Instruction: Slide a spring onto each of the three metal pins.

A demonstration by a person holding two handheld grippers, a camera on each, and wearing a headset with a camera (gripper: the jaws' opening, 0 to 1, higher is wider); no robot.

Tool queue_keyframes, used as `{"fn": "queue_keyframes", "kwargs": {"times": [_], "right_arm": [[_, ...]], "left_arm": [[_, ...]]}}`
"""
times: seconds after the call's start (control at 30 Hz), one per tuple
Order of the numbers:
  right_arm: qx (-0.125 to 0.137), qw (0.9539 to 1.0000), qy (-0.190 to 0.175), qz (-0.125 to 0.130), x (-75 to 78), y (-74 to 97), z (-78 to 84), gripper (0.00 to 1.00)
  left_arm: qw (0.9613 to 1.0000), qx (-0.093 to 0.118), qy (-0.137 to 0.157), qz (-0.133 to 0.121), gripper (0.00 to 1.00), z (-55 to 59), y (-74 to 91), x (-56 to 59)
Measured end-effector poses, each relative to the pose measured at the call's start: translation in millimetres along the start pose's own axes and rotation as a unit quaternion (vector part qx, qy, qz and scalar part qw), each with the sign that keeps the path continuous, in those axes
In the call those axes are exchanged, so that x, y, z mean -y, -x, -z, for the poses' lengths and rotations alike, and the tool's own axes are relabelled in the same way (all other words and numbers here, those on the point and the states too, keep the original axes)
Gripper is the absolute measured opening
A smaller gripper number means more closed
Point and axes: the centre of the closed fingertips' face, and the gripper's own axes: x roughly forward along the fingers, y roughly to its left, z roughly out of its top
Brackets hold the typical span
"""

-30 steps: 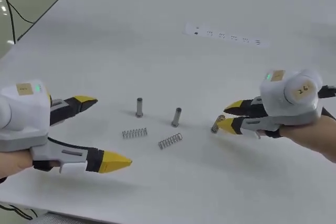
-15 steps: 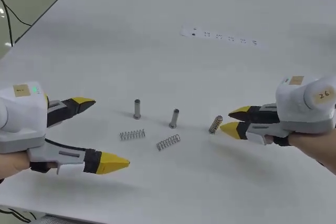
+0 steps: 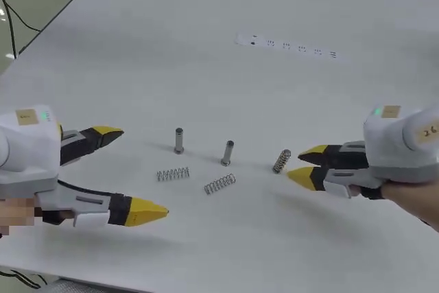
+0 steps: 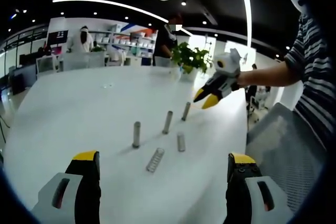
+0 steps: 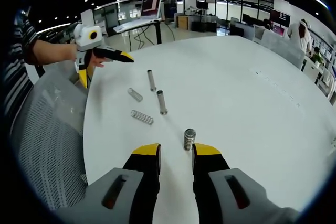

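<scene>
Three metal pins stand upright mid-table. The right pin (image 3: 282, 161) carries a spring around it, also seen just beyond my right jaws as the sprung pin (image 5: 189, 139). The left pin (image 3: 179, 140) and middle pin (image 3: 228, 153) are bare. Two loose springs (image 3: 173, 174) (image 3: 220, 184) lie in front of them. My right gripper (image 3: 305, 163) sits just right of the sprung pin, slightly open and empty. At the left, well apart from the parts, my left gripper (image 3: 130, 169) stands wide open and empty; its jaws frame the pins (image 4: 167, 121) and a loose spring (image 4: 155, 159).
A white power strip (image 3: 288, 46) lies far back on the white table (image 3: 206, 66). The table's left edge (image 3: 62, 18) and near edge run close to the left gripper. A person's striped sleeve (image 4: 310, 66) is at the right.
My right gripper has drawn back to the right, away from the pin with the spring on it, which stays standing. The left gripper has barely moved.
</scene>
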Motion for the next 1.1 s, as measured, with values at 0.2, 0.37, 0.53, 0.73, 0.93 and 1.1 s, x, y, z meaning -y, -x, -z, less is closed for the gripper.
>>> {"fn": "queue_keyframes", "kwargs": {"times": [0.2,0.37,0.53,0.73,0.93,1.1], "right_arm": [[-0.01,0.9999,0.009,-0.005,-3.9,1.4,2.5,0.21],[-0.026,0.9987,0.037,-0.023,-16.8,-2.3,2.0,0.2],[-0.039,0.996,0.072,-0.036,-24.8,-7.5,-2.0,0.2],[-0.051,0.9907,0.116,-0.051,-30.5,-13.0,-12.2,0.2],[-0.061,0.9842,0.149,-0.074,-42.0,-20.4,-22.7,0.19],[-0.069,0.9766,0.185,-0.085,-48.6,-27.9,-31.4,0.18]], "left_arm": [[1.0,0.0,0.0,0.0,0.98,0.6,-0.4,-0.9],[1.0,0.0,0.0,0.001,0.98,-0.4,-1.4,-1.0],[1.0,-0.001,0.0,0.003,0.98,0.3,-1.9,-1.3],[1.0,-0.002,0.001,0.003,0.98,0.6,-1.2,-1.4],[1.0,-0.002,0.001,0.004,0.98,0.8,-1.6,-1.0],[1.0,-0.003,0.001,0.006,0.98,1.7,-1.7,-0.1]]}}
